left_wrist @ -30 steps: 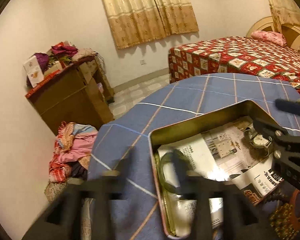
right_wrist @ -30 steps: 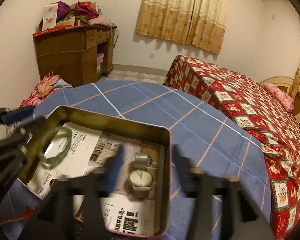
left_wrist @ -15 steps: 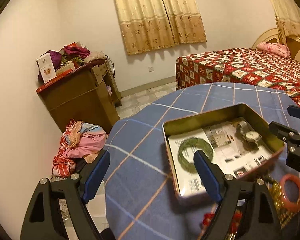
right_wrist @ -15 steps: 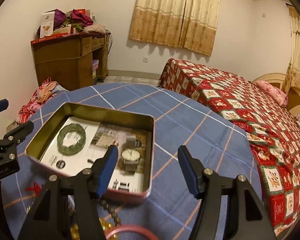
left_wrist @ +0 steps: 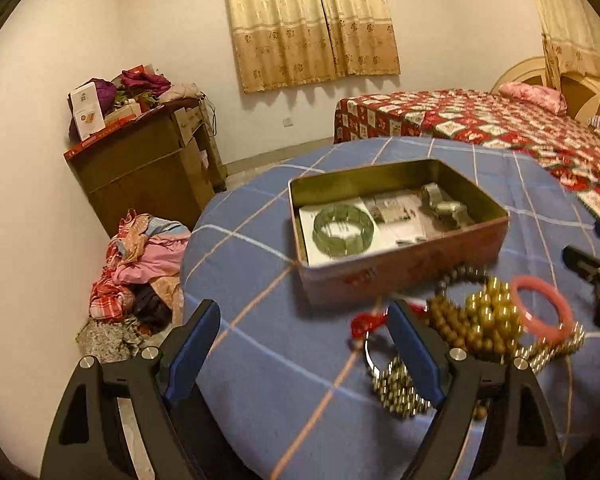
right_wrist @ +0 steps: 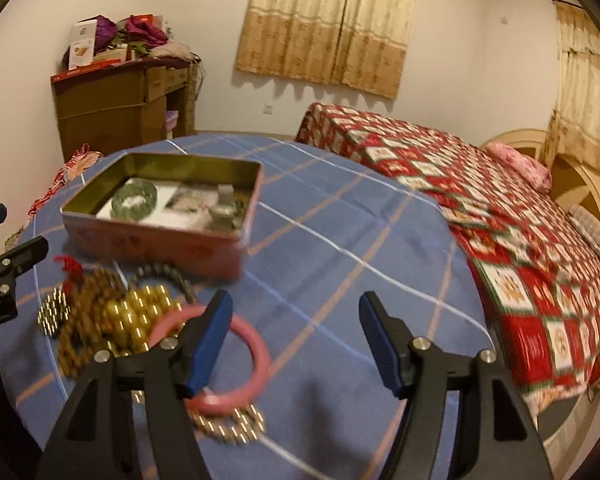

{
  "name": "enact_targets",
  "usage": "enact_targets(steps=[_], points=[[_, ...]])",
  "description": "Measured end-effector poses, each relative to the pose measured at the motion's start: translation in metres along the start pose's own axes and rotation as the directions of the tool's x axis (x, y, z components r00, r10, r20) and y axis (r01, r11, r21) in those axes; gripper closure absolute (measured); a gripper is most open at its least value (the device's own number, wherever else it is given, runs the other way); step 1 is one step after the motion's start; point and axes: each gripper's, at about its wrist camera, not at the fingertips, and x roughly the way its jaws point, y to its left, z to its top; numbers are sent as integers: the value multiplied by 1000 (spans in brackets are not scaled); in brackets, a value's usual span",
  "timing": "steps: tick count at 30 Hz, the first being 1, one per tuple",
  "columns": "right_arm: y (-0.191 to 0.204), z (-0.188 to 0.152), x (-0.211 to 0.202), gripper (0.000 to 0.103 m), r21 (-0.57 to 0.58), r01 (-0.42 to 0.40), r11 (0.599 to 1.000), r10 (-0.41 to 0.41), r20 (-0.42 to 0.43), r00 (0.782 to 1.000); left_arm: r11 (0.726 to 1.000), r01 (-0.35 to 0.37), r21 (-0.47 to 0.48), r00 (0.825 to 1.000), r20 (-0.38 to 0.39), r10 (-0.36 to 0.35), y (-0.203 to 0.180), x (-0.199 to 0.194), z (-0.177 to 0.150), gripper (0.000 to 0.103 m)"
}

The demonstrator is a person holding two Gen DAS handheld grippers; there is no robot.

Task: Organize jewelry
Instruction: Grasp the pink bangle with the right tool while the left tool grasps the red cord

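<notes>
Left gripper (left_wrist: 304, 344): held above the near left part of the table, fingers spread wide with nothing between them; the blue pads (left_wrist: 194, 346) are seen clear of all jewelry.
Right gripper (right_wrist: 296, 340): fingers spread apart and empty; the left pad (right_wrist: 208, 344) is seen over the pink bangle, though contact cannot be judged.
Tin box (right_wrist: 156, 240): open, rectangular, set on the blue checked tablecloth (right_wrist: 340, 240), its floor lined with printed paper.
Green bracelet (left_wrist: 343, 230): laid flat on the paper in the left half of the tin.
Wristwatch (left_wrist: 446, 208): placed in the right half of the tin, well apart from the green bracelet.
Pink bangle (right_wrist: 236, 360): laid on the cloth in front of the tin, at the right edge of the loose pile.
Bead pile (right_wrist: 112, 316): gold and brown bead strands heaped together just in front of the tin, with a red tassel (right_wrist: 70, 266) at the left and a dark bead bracelet (right_wrist: 168, 274) nearest the tin wall.
Surroundings: a wooden cabinet (left_wrist: 148, 160) is seen by the wall, a bed (right_wrist: 480, 208) with a red patterned cover beyond the table.
</notes>
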Motion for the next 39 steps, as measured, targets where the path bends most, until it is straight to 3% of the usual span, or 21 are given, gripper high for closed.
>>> enact_targets(steps=[11,18,21,25,30,33,37,39], points=[[-4,-16,-2,34,29,-6,1000,6,-13,1000,1000,-13,1,1000,-23,13,1,-7,-19,17],[3,-18,18,37,7,-31,999,32,-81,996,1000,-11,-12,999,-34,11,5,-2,-19,17],[6,-19,26,42,-4,-44,999,43,-120,992,1000,-3,-20,999,-36,2,5,3,-16,17],[10,-21,33,61,-12,-59,998,56,-154,986,1000,18,-23,999,-33,-19,1,7,-10,17],[17,-21,33,70,-31,-69,997,63,-154,986,998,59,2,998,-9,-59,-13,5,-1,17],[21,-21,33,82,-40,-84,996,77,-154,985,997,69,24,998,-18,-68,-21,11,1,17],[24,-19,33,84,-50,-78,996,70,-151,986,996,88,21,995,-45,-87,-24,23,3,17],[24,-19,33,84,-47,-77,996,69,-152,986,994,108,21,993,-50,-107,-25,26,4,31]])
